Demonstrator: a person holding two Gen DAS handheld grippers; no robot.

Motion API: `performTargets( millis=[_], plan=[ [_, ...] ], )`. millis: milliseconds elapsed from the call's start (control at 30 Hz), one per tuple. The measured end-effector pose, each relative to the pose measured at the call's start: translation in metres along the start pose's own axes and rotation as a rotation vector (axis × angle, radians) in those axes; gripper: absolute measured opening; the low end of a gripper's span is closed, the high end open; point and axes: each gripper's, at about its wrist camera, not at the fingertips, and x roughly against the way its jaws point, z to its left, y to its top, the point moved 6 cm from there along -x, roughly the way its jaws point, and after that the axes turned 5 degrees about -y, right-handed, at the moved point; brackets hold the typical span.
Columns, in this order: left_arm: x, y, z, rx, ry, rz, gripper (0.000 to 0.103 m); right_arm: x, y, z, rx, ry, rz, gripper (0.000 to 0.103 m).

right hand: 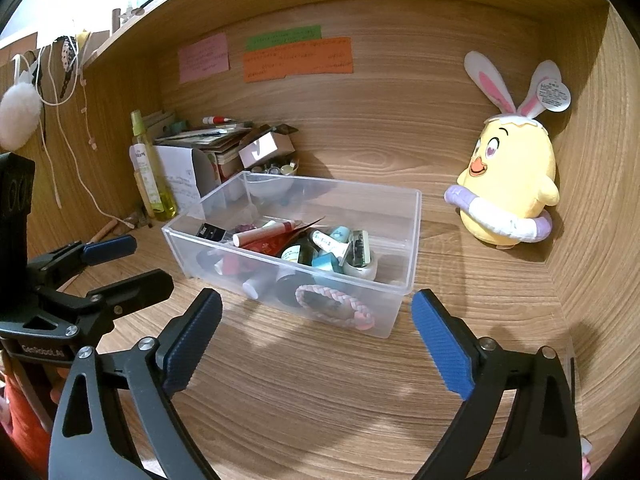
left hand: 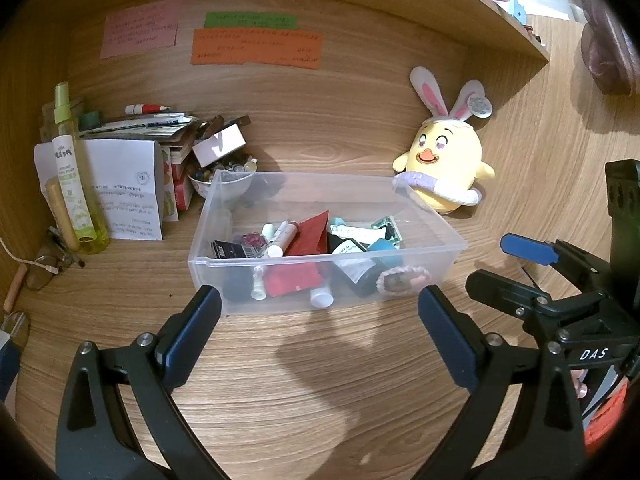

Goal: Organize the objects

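A clear plastic bin [left hand: 424, 216] stands on the wooden desk and holds several small items: tubes, a red packet [left hand: 310, 236], dark bottles, a pink braided band [left hand: 402, 280]. It also shows in the right wrist view [right hand: 412, 240]. My left gripper [left hand: 320, 316] is open and empty, just in front of the bin's near wall. My right gripper [right hand: 316, 316] is open and empty, in front of the bin's near corner. The right gripper also shows at the right of the left wrist view [left hand: 516, 264]. The left gripper shows at the left of the right wrist view [right hand: 132, 264].
A yellow chick plush [left hand: 448, 164] with rabbit ears sits to the right of the bin against the wall [right hand: 508, 184]. At the back left stand a green spray bottle [left hand: 74, 172], a stack of papers and boxes [left hand: 160, 140], and a bowl of beads [left hand: 218, 178]. Glasses [left hand: 44, 268] lie at the left.
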Motion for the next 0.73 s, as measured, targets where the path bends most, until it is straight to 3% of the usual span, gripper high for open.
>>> performTargets(
  millis=[733],
  plan=[
    [0.0014,-0.0005,-0.0071,-0.015,-0.021,-0.004,0.1,0.0006,-0.0001,-0.0026,-0.007,-0.001,0.002,0.098]
  ],
)
